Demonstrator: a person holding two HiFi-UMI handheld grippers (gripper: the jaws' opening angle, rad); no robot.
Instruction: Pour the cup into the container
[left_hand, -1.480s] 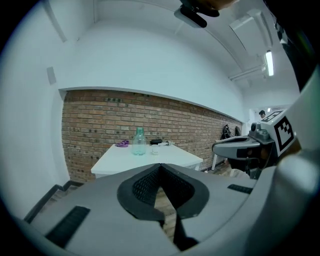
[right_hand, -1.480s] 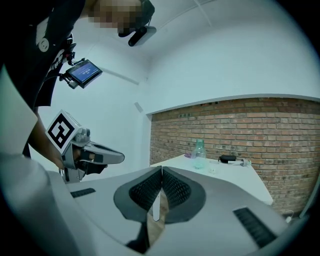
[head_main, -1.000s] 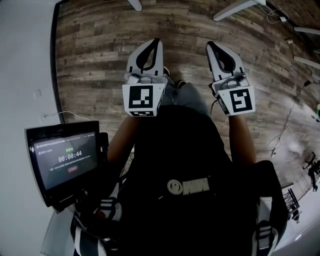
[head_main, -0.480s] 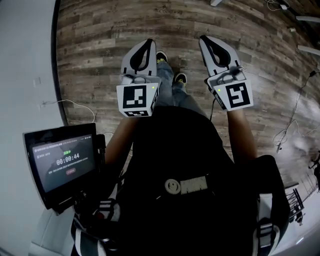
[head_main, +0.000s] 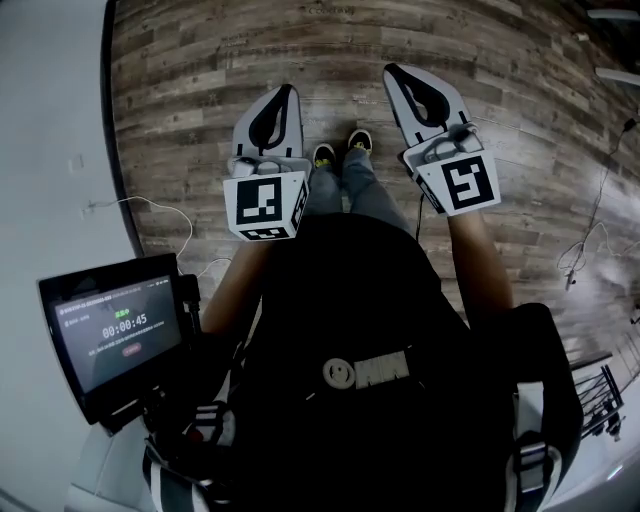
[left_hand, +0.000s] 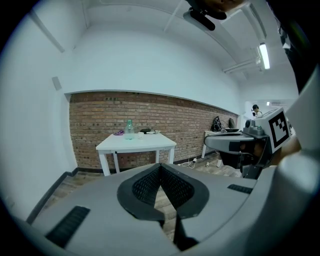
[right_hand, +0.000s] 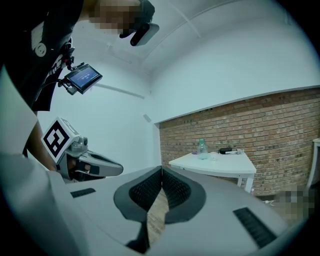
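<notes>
At the far left of the head view, a flat black screen (head_main: 115, 330) sticks out from the person's chest. Next comes the left claw (head_main: 284, 92), held out over a brown wood-plank floor (head_main: 180, 70). Its two grey jaws are pressed together at the tips and hold nothing. A white cube (head_main: 262, 205) with black square marks sits on its back end. Between the claws you can see the person's shoes (head_main: 340, 152) far below. The right claw (head_main: 392, 72) is on the right, also squeezed tight and empty.

The head view shows only floor, claws and the person's dark top. The two claw views look across the room. They show a white table (left_hand: 137, 142) with straight legs, well away from both claws, in front of a red brick wall (left_hand: 200, 125). A clear bottle (left_hand: 129, 129) stands upright on the table. Just beside it is a tiny clear thing that looks like the cup (left_hand: 141, 135), but it is too small to be sure.

Up close, the inside of each jaw is black and bumpy, like a net. The outsides are smooth and grey.
</notes>
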